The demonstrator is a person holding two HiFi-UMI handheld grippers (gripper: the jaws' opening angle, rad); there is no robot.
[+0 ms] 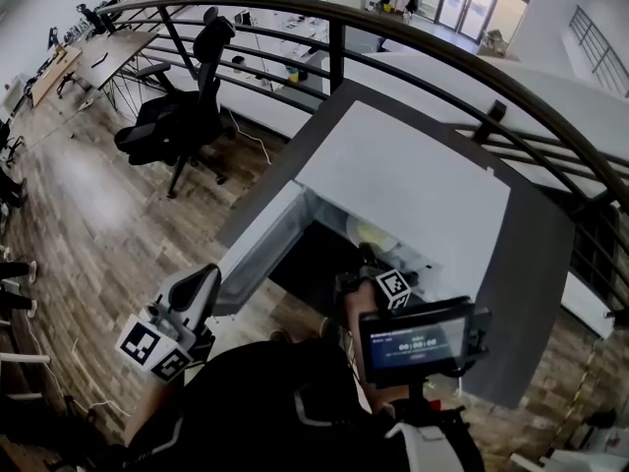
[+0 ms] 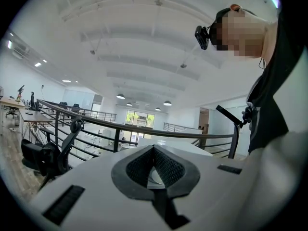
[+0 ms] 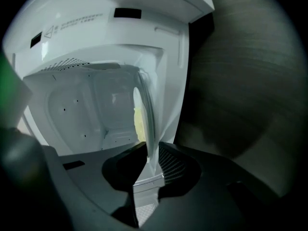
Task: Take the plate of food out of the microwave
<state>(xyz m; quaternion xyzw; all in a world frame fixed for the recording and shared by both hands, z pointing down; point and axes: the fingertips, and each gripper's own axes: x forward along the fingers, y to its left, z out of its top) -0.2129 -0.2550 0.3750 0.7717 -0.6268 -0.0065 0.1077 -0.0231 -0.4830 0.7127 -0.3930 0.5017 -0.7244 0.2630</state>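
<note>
A white microwave (image 1: 413, 185) stands on a dark table (image 1: 536, 273), its door (image 1: 257, 254) swung open to the left. Inside lies a white plate (image 1: 371, 232) with pale yellow food (image 3: 139, 123). My right gripper (image 1: 369, 264) reaches into the cavity (image 3: 82, 109). In the right gripper view the plate rim (image 3: 148, 129) runs edge-on between the narrow jaws of the right gripper (image 3: 153, 154), whose pads sit against it. My left gripper (image 1: 201, 288) hangs low at the left, away from the microwave. It points upward, and the left gripper (image 2: 154, 150) is shut on nothing.
A curved black railing (image 1: 334, 28) runs behind the table. A black office chair (image 1: 182, 106) stands on the wooden floor (image 1: 88, 214) to the left, with desks further back. The open door juts out between my two grippers. A person's head and shoulder fill the left gripper view's right side.
</note>
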